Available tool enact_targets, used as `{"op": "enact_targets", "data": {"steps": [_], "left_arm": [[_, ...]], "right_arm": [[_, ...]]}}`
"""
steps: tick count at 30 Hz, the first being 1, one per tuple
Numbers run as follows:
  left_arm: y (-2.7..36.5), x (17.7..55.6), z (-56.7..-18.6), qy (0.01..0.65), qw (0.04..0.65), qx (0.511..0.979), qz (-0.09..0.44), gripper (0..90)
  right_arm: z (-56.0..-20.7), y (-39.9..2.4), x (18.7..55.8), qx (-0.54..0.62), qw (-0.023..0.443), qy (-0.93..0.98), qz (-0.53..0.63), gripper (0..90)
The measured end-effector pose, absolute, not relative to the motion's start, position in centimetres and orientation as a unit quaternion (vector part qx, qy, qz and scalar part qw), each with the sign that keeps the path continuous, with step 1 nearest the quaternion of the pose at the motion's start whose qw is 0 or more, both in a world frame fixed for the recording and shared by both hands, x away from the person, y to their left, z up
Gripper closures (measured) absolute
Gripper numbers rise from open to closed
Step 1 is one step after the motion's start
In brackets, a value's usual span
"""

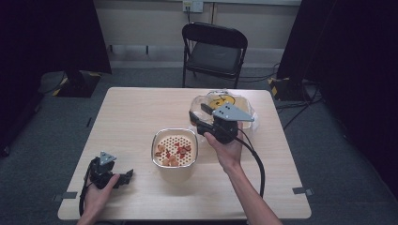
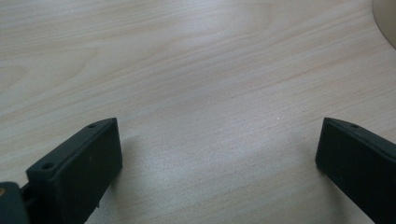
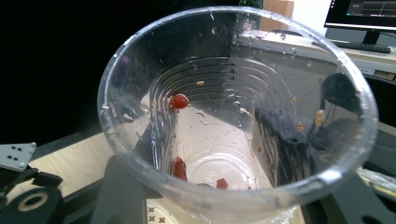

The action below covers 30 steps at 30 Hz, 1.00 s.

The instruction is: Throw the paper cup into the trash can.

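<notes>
My right gripper (image 1: 197,119) hangs above the table, just right of a metal bowl (image 1: 174,133). A perforated insert in the bowl holds red and orange bits (image 1: 172,152). The right gripper (image 3: 233,205) is shut on a clear plastic cup (image 3: 233,116). The cup is tipped with its mouth toward the camera, and a few red bits (image 3: 179,101) and crumbs stick inside it. My left gripper (image 1: 117,177) rests at the table's front left. It stands open in the left gripper view (image 2: 217,158), with bare wood between its jaws. It also shows low at the left of the right gripper view (image 3: 23,186).
A clear plastic container (image 1: 241,105) with something yellow inside sits behind the right hand, near the table's back right. A black folding chair (image 1: 213,47) stands beyond the far edge. Cables trail from both grippers. A monitor (image 3: 364,11) shows far off.
</notes>
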State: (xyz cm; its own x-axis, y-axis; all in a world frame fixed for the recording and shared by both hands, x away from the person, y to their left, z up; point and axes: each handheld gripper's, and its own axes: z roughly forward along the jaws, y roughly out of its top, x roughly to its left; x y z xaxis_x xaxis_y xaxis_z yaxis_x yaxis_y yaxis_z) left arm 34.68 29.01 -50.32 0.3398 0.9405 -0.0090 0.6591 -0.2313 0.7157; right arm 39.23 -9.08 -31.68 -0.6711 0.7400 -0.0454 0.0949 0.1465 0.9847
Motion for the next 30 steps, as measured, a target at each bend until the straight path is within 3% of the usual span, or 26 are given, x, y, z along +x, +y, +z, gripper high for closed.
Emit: {"op": "enact_targets", "data": {"steps": [13, 30], "left_arm": [[29.0, 34.7, -50.3, 0.531, 0.320, 0.753, 0.220, 0.0], [29.0, 34.7, -50.3, 0.531, 0.320, 0.753, 0.220, 0.0]], "right_arm": [[-32.9, -13.0, 36.3, 0.313, 0.256, 0.710, 0.576, 48.3], [-38.9, -17.3, 32.3, 0.354, 0.234, 0.730, 0.536, 47.1]]}}
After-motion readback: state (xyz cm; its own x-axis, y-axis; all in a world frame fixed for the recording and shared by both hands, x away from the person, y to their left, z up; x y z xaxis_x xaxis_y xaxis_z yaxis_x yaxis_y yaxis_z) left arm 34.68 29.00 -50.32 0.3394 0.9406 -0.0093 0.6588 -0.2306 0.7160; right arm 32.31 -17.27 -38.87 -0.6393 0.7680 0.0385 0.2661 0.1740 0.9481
